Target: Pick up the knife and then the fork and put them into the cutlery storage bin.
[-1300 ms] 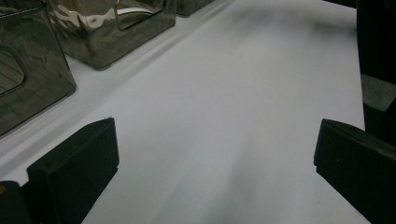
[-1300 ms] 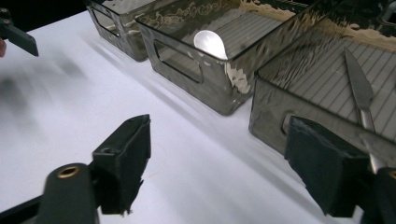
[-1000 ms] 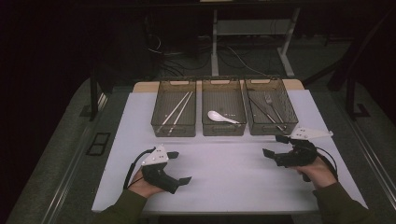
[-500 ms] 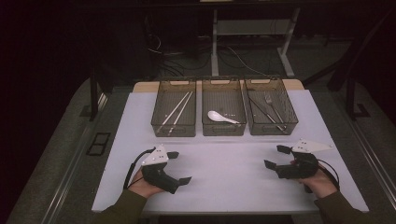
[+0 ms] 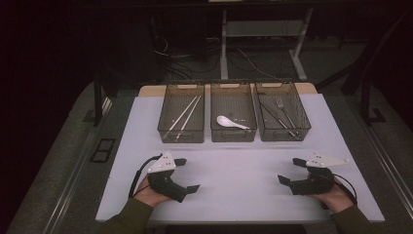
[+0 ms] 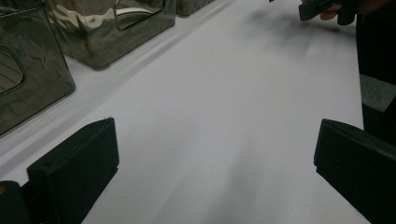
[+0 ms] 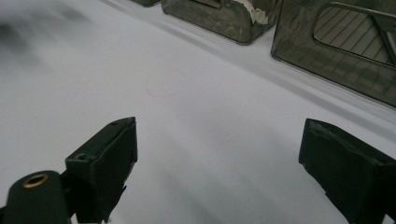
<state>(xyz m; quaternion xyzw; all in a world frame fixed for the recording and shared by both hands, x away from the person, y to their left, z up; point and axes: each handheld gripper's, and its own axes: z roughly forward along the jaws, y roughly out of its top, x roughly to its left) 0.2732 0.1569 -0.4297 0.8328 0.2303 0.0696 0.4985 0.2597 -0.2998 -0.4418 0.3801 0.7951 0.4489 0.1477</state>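
Dark floor and cables surround a pale tabletop (image 5: pixel 234 190) that runs across the middle of the high view. Along its upper part we see three smoked plastic bins in a row: the left bin (image 5: pixel 181 119) holds a pair of chopsticks (image 5: pixel 184 115), the middle bin (image 5: pixel 233 118) a white spoon (image 5: pixel 230 122), and the right bin (image 5: pixel 283 117) a fork (image 5: pixel 282 108) with other dark utensils we cannot make out.

We judge the sorting to be finished or nearly so: every utensil we can see already lies in a bin, and nothing loose rests on the sheet between us and the bins. What is left, if anything, we cannot tell.

Our left tongs (image 5: pixel 187 174) sit at the lower left of the frame, jaws spread wide and holding nothing. Our right tongs (image 5: pixel 292 171) sit at the lower right, likewise spread and empty. Both point inward toward the centre. The bins lie well apart from both, higher in the frame; in the left gripper view the bin walls stand at the upper left, in the right gripper view at the upper right.
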